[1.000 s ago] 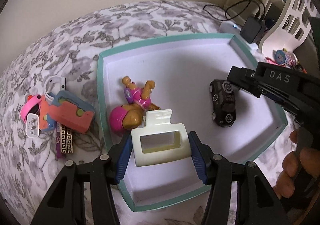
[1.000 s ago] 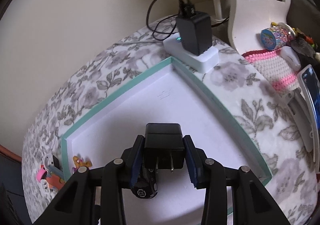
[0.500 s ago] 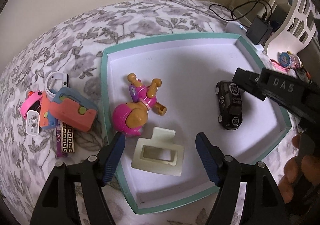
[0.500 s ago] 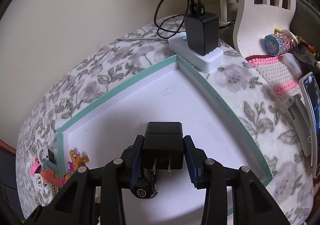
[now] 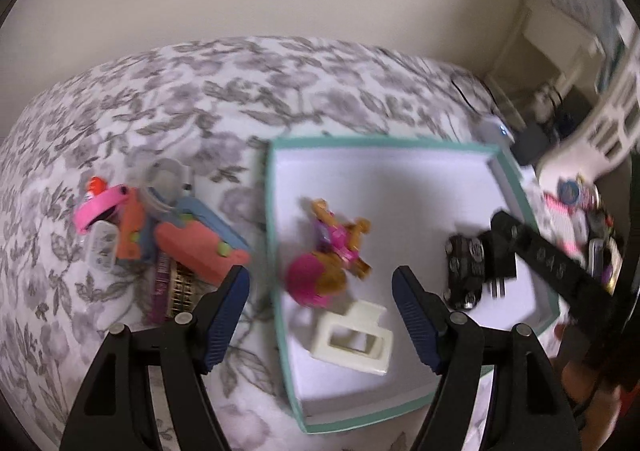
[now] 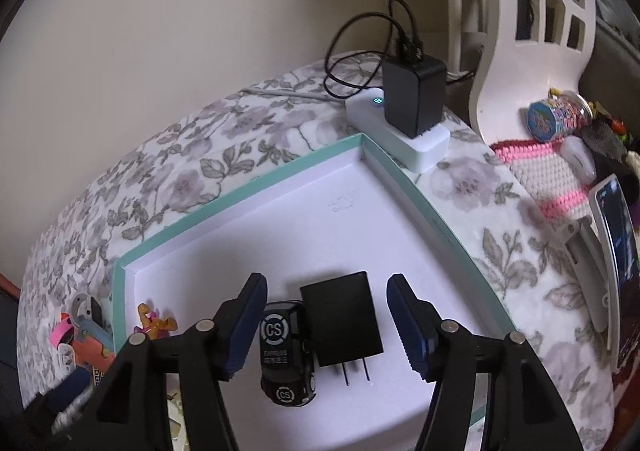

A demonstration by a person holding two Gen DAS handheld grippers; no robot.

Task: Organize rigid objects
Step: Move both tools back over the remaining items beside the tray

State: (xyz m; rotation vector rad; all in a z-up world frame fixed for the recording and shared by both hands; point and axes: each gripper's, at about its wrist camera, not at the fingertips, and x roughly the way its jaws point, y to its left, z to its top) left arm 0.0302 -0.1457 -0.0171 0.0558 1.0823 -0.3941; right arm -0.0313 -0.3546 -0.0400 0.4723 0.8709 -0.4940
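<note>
A shallow white tray with a teal rim [image 5: 276, 211] [image 6: 248, 193] lies on the floral bedspread. In it lie a cream hair claw [image 5: 352, 339], a pink and brown toy pup [image 5: 324, 259] [image 6: 154, 323], a black toy car [image 5: 464, 271] [image 6: 286, 355] and a black plug adapter [image 6: 344, 319] [image 5: 500, 263]. My left gripper [image 5: 320, 311] is open above the tray's near left rim, behind the hair claw. My right gripper [image 6: 326, 323] is open, with the adapter lying flat between its fingers beside the car.
A heap of small things lies left of the tray: a pink band [image 5: 100, 207], a coral and blue case [image 5: 196, 243], a patterned strap [image 5: 176, 291]. A white power strip with a black charger [image 6: 412, 99] sits at the tray's far corner. A phone [image 6: 616, 251] and a white chair [image 6: 532, 31] are at the right.
My right gripper opened and let the adapter down flat in the tray beside the car. My left gripper, open since releasing the hair claw, drew back and swung left.
</note>
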